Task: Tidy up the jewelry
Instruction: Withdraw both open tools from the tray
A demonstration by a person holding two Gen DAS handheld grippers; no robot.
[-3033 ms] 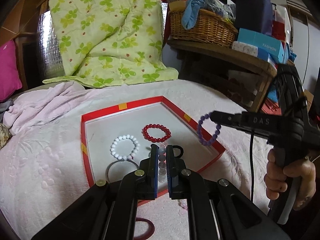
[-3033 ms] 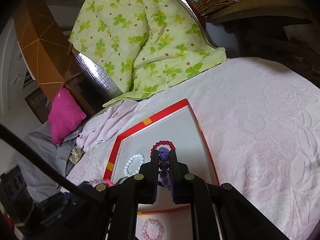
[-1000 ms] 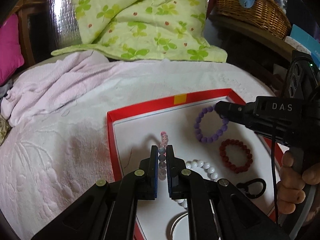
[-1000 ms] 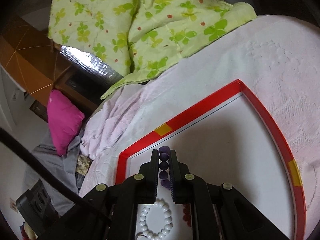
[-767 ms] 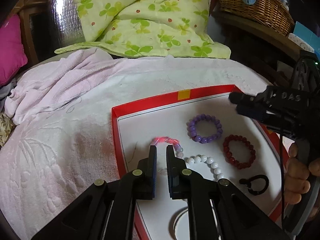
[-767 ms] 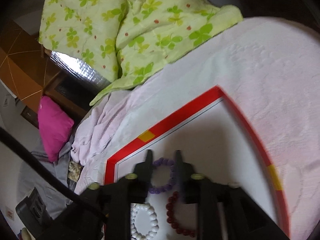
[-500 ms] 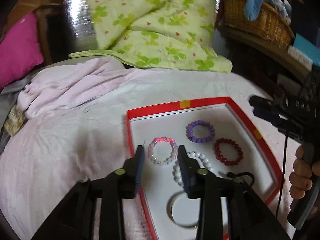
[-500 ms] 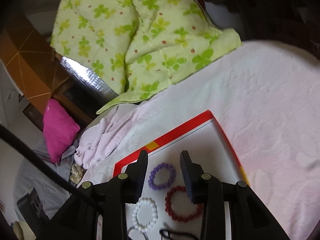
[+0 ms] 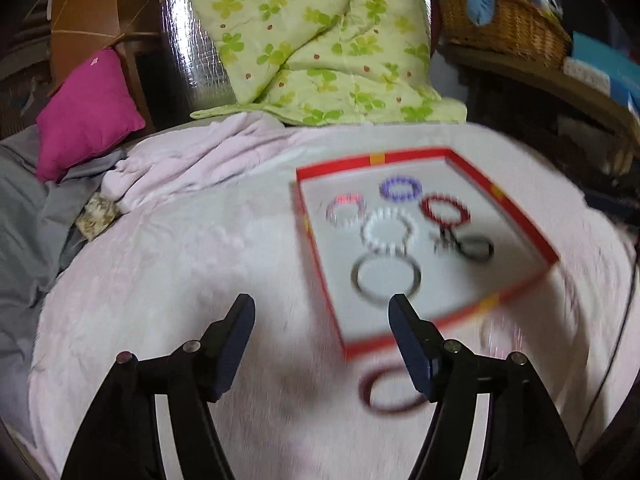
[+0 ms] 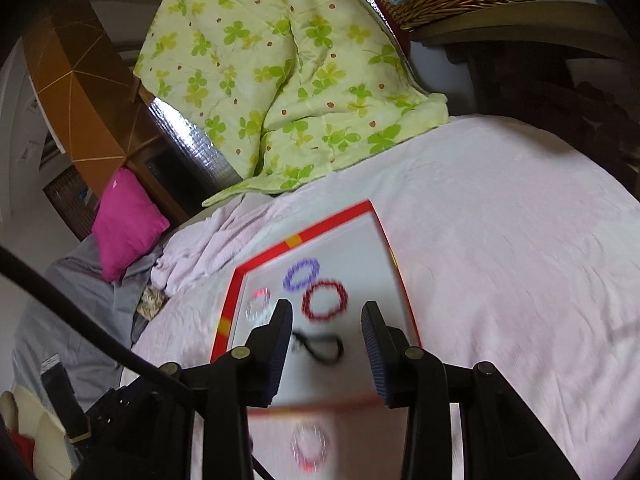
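A red-rimmed white tray [image 9: 316, 248] lies on the pink bedspread. In it lie a pink bead bracelet [image 9: 346, 209], a purple one [image 9: 401, 189], a dark red one [image 9: 445, 209], a white one [image 9: 387, 233], a silver bangle [image 9: 386, 276] and a black clasp [image 9: 468, 246]. My left gripper [image 9: 322, 312] is open and empty, above the spread at the tray's near left corner. A dark red bangle [image 9: 390, 394] and a blurred pale bracelet [image 9: 500, 332] lie outside the tray. My right gripper [image 10: 326, 316] is open and empty above the tray [image 10: 230, 308], over the black clasp [image 10: 320, 346]. Another bracelet [image 10: 310, 446] lies near it.
A green clover quilt [image 9: 316, 40] is heaped at the back. A magenta pillow [image 9: 86, 112] and grey cloth sit at the left. A wicker basket [image 9: 504, 20] stands on a wooden shelf at the right. The left-hand gripper's cable [image 10: 80, 324] crosses the right wrist view.
Both grippers have let go of their bracelets, pink and purple, which now lie in the tray. Both have opened wide and drawn back toward me.
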